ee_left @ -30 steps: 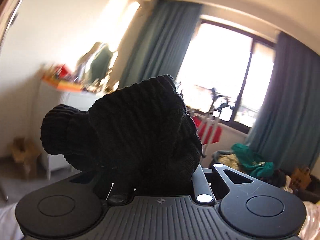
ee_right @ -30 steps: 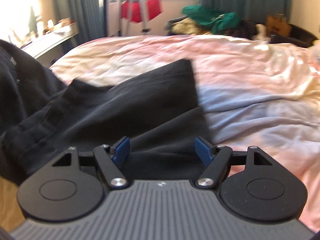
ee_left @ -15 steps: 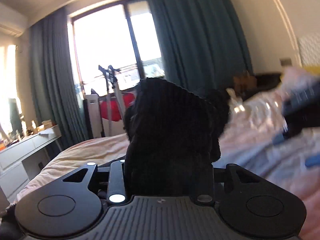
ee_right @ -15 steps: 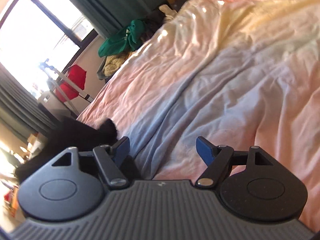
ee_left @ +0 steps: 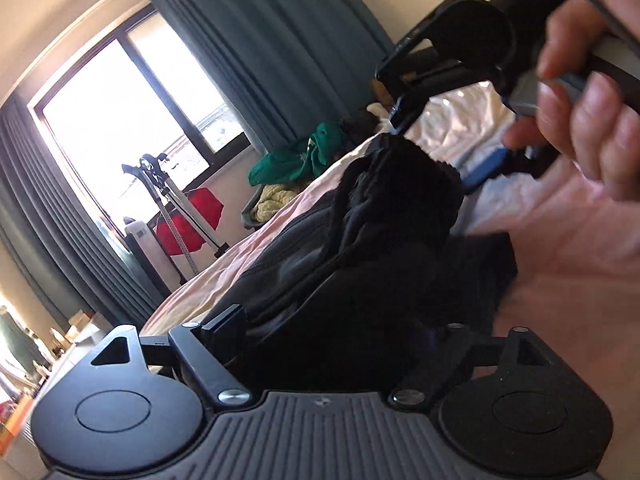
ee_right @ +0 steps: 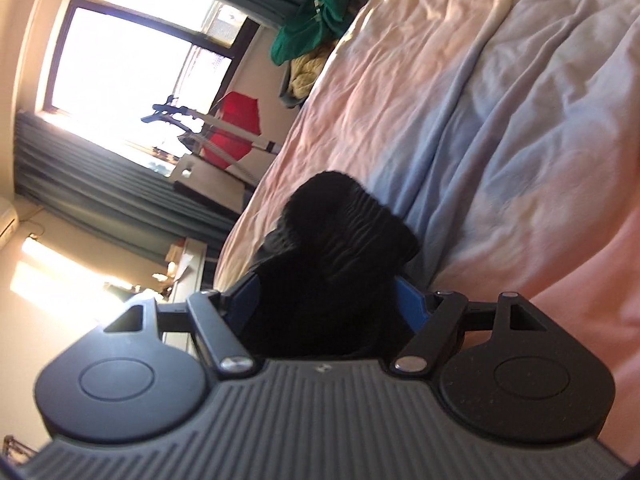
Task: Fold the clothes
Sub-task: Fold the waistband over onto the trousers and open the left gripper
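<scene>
A: What's different with the left tool [ee_left: 332, 330]?

B: A second ago it was clamped on the bunched black garment [ee_left: 360, 264], raised against the window. Now its jaws are opening, the cloth lies loose between them on the bed [ee_left: 192, 292], and the view has rolled.

A: And the right tool [ee_right: 326, 300]?

B: It rolled too; the window sits at nine o'clock. Its jaws were wide over flat black cloth and then over bare sheet; now a ribbed black bundle [ee_right: 340, 236] fills the gap. The right hand [ee_left: 592, 92] has entered the left view at two o'clock.

Garment [ee_left: 360, 264] on bed [ee_right: 500, 120], clothes pile [ee_left: 296, 160] behind bed
</scene>
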The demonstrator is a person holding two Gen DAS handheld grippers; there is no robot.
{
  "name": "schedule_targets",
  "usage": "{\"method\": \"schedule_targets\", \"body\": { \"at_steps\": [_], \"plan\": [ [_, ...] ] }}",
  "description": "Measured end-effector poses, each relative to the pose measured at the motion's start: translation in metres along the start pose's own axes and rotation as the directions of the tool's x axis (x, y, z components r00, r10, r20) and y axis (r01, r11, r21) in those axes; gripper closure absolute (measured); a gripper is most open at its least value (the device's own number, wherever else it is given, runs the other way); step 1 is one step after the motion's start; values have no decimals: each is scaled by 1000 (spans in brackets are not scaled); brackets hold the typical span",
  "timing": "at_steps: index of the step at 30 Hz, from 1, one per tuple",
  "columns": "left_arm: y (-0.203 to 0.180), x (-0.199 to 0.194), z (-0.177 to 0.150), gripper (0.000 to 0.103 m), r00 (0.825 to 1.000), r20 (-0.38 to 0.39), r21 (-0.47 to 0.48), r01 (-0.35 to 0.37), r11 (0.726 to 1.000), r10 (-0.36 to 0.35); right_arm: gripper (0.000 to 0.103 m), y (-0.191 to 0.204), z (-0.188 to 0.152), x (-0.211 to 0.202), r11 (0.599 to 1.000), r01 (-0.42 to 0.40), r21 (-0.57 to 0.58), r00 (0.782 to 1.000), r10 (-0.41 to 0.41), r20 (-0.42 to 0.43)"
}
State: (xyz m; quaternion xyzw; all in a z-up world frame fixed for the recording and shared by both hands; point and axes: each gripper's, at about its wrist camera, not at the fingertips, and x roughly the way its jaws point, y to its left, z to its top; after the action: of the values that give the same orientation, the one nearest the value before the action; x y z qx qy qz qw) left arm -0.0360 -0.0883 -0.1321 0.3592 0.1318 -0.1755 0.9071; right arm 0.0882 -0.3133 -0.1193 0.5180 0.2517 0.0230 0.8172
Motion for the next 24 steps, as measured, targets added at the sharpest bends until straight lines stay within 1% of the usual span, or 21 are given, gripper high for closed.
{"method": "schedule_targets", "body": {
  "at_steps": [3, 5, 6, 7, 9, 10, 11, 12, 13, 14, 15, 16, 17, 18, 19, 21, 23, 24],
  "plan": [
    [9, -38, -14, 16, 999, 28, 24, -41, 999, 40, 27, 16, -6, -6, 997, -4, -76, 1000, 5, 23],
    [19, -44, -24, 16, 998, 29, 18, -58, 998, 58, 27, 26, -10, -10, 990, 1, -139, 999, 5, 44],
    [23, -48, -28, 20, 998, 25, 12, -61, 998, 61, 27, 32, -12, -11, 985, 9, -173, 999, 1, 53],
    [27, -52, -31, 28, 998, 13, -4, -60, 998, 60, 27, 37, -14, -12, 978, 26, -209, 998, -12, 66],
    [38, -61, -31, 35, 999, -25, -70, -40, 997, 39, 27, 46, -19, -15, 959, 70, -273, 993, -41, 110],
    [42, -62, -34, 34, 1000, -24, -89, -19, 996, 16, 27, 50, -21, -17, 948, 93, -304, 990, -54, 133],
    [44, -65, -38, 34, 1000, -27, -80, 3, 997, -5, 27, 53, -23, -18, 941, 97, -325, 989, -53, 141],
    [43, -68, -42, 34, 999, -41, -41, 30, 999, -32, 27, 56, -26, -19, 933, 99, -345, 988, -51, 147],
    [38, -67, -47, 34, 995, -75, -1, 73, 997, -73, 27, 57, -27, -19, 930, 111, -350, 986, -60, 154],
    [33, -63, -54, 34, 984, -125, 12, 128, 992, -126, 27, 59, -29, -19, 927, 127, -352, 984, -73, 164],
    [28, -59, -62, 35, 969, -175, 22, 183, 983, -176, 27, 61, -30, -19, 922, 134, -363, 983, -76, 168],
    [25, -56, -68, 43, 951, -216, 5, 227, 974, -221, 27, 63, -33, -16, 914, 140, -381, 983, -81, 165],
    [26, -55, -74, 51, 936, -240, -51, 252, 966, -257, 27, 63, -35, -11, 910, 149, -386, 984, -98, 148],
    [27, -53, -81, 54, 919, -263, -107, 275, 955, -294, 27, 62, -37, -6, 907, 158, -391, 985, -116, 129],
    [30, -52, -84, 53, 905, -275, -156, 290, 944, -324, 27, 62, -40, -1, 903, 167, -396, 985, -134, 111],
    [44, -51, -83, 51, 895, -275, -226, 295, 929, -351, 27, 57, -45, 11, 898, 184, -401, 983, -169, 73],
    [53, -53, -84, 50, 895, -272, -272, 282, 920, -355, 27, 54, -50, 20, 878, 208, -430, 978, -201, 63],
    [56, -54, -83, 46, 897, -271, -281, 273, 920, -349, 27, 53, -53, 24, 868, 220, -444, 975, -215, 64]
  ]
}}
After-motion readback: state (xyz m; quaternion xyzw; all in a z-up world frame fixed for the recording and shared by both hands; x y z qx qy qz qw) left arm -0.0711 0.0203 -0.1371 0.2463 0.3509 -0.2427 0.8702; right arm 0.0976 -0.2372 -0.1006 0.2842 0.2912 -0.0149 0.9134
